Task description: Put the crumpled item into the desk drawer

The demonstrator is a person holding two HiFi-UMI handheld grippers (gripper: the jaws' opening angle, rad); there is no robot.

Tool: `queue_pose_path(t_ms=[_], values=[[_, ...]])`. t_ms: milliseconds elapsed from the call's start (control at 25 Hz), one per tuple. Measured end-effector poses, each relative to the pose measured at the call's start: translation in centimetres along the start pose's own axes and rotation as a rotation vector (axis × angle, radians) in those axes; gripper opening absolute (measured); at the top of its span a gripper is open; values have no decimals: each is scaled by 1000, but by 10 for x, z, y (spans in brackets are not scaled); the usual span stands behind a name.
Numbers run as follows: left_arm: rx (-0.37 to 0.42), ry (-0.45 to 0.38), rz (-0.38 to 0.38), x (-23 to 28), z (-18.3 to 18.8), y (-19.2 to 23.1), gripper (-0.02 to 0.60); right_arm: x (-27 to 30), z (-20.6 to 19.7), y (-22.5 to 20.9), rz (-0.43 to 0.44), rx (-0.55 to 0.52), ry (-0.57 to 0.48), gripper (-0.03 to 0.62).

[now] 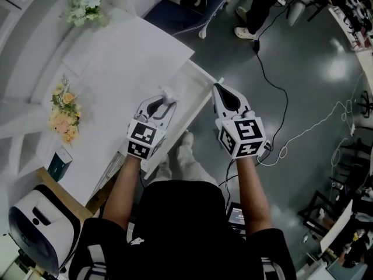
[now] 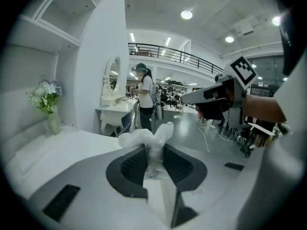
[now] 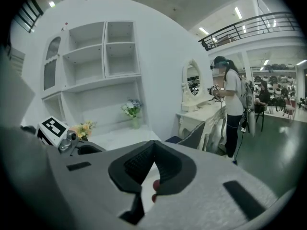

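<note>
head: steeply down over desk (image 1: 128, 63); gripper views: forward, close; shared: desk

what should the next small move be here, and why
Probably bring the right gripper down to the front edge of the desk to find the drawer pull. Its jaws are together with nothing between them, while the left gripper is clamped on the crumpled item, so only the right is free. Both hang over the desk edge, and no open drawer shows clearly.

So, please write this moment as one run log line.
left gripper: shut on crumpled item | right gripper: jaws together, empty | stage: item over desk edge
</note>
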State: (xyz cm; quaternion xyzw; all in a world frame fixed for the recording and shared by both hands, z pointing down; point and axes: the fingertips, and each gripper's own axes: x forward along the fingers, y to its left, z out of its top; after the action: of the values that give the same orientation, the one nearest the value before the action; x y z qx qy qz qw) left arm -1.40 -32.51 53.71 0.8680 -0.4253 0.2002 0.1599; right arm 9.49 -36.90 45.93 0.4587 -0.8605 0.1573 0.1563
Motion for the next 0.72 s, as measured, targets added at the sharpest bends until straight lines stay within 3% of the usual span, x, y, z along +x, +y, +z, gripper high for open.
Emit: queue_pose_path(t_ms=[720], values=[[-8, 219, -44, 50, -98, -2, 87, 40, -60, -5, 36, 50, 116, -3]])
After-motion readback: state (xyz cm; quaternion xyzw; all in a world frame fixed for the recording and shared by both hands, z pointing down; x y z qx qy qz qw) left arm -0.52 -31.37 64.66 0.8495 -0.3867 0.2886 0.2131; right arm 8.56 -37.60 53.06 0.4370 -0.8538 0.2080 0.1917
